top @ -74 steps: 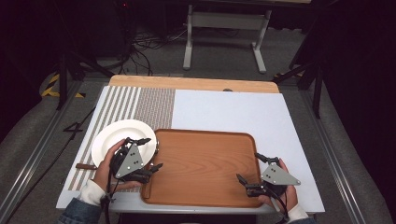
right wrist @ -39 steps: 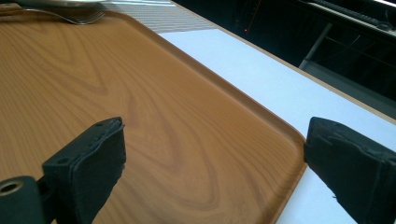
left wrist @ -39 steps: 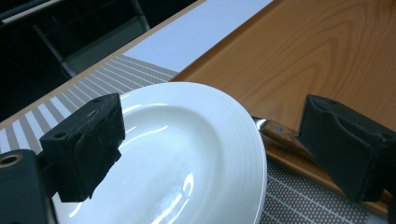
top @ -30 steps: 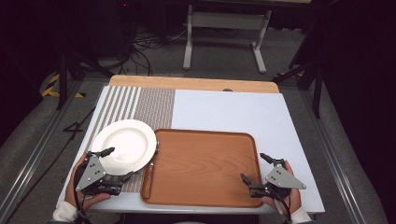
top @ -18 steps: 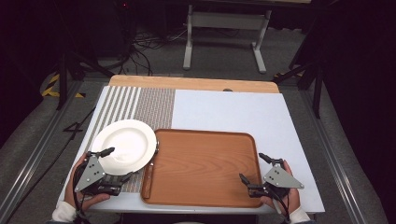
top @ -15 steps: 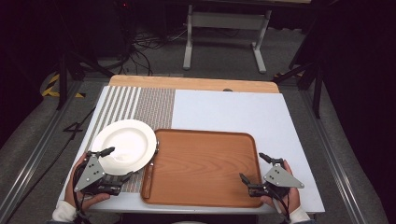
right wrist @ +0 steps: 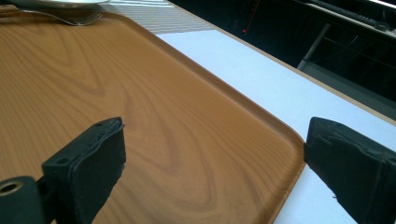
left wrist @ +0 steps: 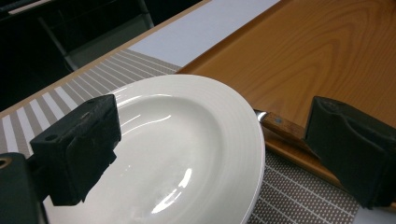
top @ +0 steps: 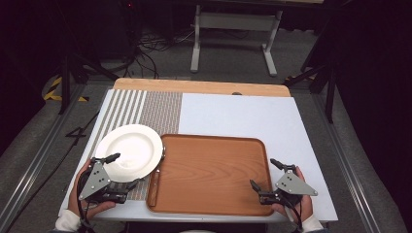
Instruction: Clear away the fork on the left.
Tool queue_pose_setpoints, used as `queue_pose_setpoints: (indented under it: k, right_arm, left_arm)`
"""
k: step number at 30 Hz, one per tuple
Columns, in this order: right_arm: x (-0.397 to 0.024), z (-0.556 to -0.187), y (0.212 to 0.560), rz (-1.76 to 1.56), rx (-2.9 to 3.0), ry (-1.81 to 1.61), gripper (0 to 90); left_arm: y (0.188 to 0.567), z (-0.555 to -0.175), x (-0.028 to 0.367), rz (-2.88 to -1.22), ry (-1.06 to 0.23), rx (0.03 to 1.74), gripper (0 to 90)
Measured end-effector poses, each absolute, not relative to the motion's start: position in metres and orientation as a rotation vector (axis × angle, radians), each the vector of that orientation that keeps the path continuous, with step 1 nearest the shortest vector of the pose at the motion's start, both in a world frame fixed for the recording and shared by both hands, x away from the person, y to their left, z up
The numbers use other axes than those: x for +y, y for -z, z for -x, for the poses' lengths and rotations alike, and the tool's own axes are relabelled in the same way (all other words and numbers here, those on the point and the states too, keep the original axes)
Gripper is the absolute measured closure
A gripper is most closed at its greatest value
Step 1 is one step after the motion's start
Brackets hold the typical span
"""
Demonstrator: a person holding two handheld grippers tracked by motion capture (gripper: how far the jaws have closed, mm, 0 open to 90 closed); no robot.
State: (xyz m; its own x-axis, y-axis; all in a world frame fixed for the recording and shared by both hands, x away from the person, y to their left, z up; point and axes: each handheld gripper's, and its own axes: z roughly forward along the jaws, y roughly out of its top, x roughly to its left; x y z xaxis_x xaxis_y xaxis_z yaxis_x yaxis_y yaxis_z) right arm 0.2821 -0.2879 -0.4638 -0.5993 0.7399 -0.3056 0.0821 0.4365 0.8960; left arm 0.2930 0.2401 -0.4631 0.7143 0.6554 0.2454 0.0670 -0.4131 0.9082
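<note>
A white plate (top: 128, 152) (left wrist: 187, 154) lies on the striped placemat (top: 145, 109), touching the left rim of a wooden tray (top: 209, 172) (right wrist: 140, 107). A wooden-handled fork (top: 153, 187) (left wrist: 280, 126) lies along that rim, its tines (right wrist: 79, 18) at the far end. My left gripper (top: 124, 170) (left wrist: 210, 149) is open at the plate's near edge, with one jaw over the plate and the other over the fork handle. My right gripper (top: 263, 173) (right wrist: 215, 158) is open across the tray's near right corner and holds nothing.
The tray and placemat sit on a white tabletop (top: 243, 111) with a wooden strip (top: 199, 86) along its far edge. Beyond it, a metal stand (top: 233, 29) and cables (top: 155, 43) are on the dark floor. Both hands rest at the table's near edge.
The left gripper has moved left, from over the plate's right side and tray edge to the plate's near left. For the last second both grippers have held still.
</note>
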Motion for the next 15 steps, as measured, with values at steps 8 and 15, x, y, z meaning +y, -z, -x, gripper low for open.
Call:
queue_pose_setpoints:
  k: [8, 15]
  right_arm:
    - [-0.289, -0.2843, 0.4652, -0.697, 1.986, -1.177, 6.5]
    - [-0.2921, -0.2854, 0.4656, -0.732, 1.977, -1.207, 6.4]
  left_arm:
    - [0.4636, -0.2948, 0.2403, -1.907, -0.714, 0.566, 4.8]
    - [0.4645, -0.2978, 0.2389, -1.91, -0.695, 0.583, 4.3]
